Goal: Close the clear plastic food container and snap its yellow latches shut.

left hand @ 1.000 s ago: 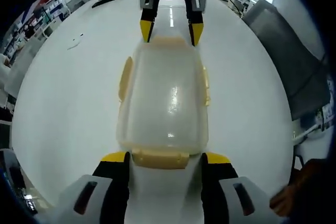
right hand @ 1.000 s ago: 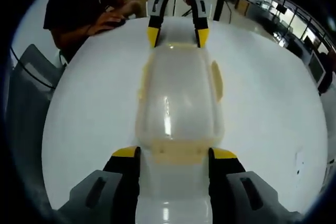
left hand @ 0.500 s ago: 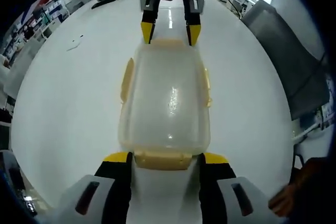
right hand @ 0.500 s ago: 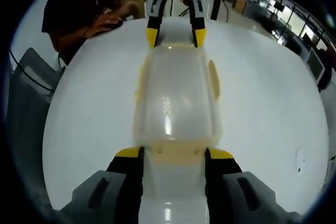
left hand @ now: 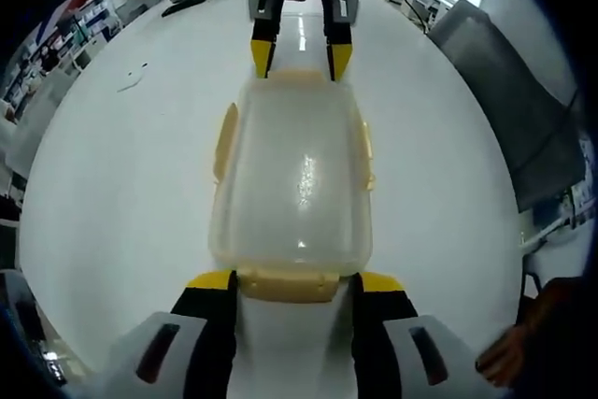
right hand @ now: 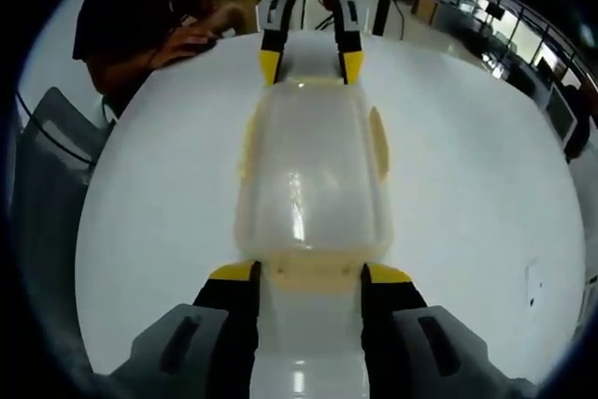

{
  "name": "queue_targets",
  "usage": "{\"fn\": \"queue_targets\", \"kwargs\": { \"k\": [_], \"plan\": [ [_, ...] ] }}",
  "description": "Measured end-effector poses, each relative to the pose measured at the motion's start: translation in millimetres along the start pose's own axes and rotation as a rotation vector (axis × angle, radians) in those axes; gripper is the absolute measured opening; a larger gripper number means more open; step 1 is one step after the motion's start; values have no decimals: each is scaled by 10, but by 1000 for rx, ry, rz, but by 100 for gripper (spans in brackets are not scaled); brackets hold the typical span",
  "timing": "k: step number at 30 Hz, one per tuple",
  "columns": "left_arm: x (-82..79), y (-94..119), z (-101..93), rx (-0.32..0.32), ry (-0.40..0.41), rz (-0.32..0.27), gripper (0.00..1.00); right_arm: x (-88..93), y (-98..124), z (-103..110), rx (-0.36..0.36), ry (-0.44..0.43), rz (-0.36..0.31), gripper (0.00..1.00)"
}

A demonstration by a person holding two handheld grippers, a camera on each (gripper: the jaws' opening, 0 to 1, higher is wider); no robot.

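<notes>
Both views look close along the container (left hand: 294,175) from opposite ends.

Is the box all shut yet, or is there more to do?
The lid already sits on the clear container. The left gripper and right gripper each straddle an end latch, jaws open around it. I cannot tell whether any latch has snapped.

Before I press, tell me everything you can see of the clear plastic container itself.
The clear, rounded-rectangular plastic food container lies flat on the glossy white table, its lid on top and catching a glare. A pale yellow latch shows on each of its four sides. The near end latch sits between the left gripper fingers; the opposite end latch sits between the right gripper fingers. Whether any latch is snapped shut cannot be told.
</notes>
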State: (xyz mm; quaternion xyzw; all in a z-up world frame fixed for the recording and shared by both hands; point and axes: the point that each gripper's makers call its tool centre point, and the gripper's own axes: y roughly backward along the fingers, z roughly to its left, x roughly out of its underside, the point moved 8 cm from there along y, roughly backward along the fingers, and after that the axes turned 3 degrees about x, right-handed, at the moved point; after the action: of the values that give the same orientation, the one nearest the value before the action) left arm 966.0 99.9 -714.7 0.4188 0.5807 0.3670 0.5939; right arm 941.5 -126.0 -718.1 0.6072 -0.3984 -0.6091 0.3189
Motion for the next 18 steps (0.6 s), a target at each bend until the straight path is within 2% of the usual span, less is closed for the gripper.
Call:
{"fn": "queue_targets", "kwargs": {
  "k": [18],
  "plan": [
    [-1,17,60,8,-15,11,39,6,12,-33,1,2,-4,38]
  ]
}}
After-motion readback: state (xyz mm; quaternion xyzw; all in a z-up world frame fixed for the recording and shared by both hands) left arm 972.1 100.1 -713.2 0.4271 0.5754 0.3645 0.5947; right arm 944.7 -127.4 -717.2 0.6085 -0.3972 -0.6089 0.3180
